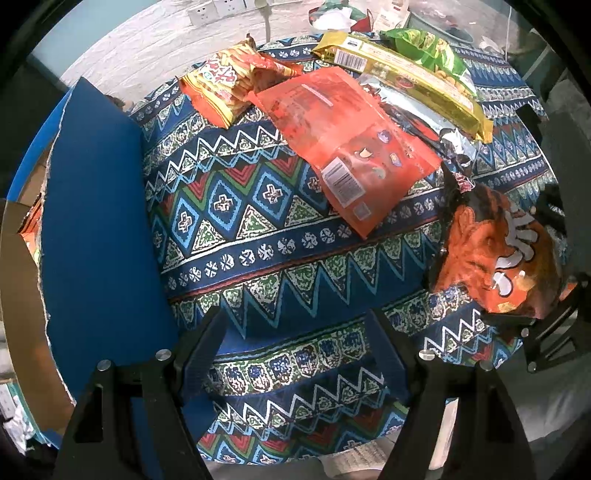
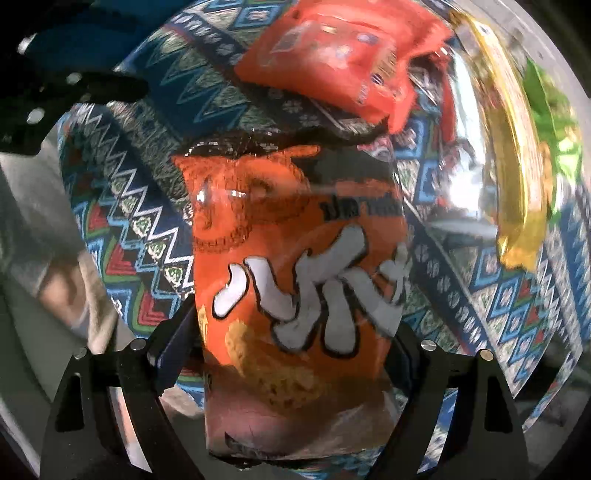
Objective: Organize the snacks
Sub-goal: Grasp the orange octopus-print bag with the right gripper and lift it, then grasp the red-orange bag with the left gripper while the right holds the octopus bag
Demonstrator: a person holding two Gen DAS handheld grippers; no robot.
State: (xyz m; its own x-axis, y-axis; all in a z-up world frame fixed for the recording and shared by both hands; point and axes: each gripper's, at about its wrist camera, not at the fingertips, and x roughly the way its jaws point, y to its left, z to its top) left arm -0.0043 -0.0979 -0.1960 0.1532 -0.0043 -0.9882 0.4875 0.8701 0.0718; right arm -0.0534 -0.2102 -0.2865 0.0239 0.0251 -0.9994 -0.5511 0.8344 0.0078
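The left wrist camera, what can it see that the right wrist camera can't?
Only the left wrist view shows the blue box, the yellow noodle snack pack, the wall sockets and the open left hand-held gripper.

Only the right wrist view shows the right hand-held gripper shut on the orange bag with white letters, close up.

Both show that bag, the flat red-orange pouch and the patterned tablecloth.

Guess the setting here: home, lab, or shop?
Probably a home or a staged home-style room. A table under a patterned cloth is strewn with snack bags, such as the flat orange packet, with wall sockets behind and a blue box at its left edge.
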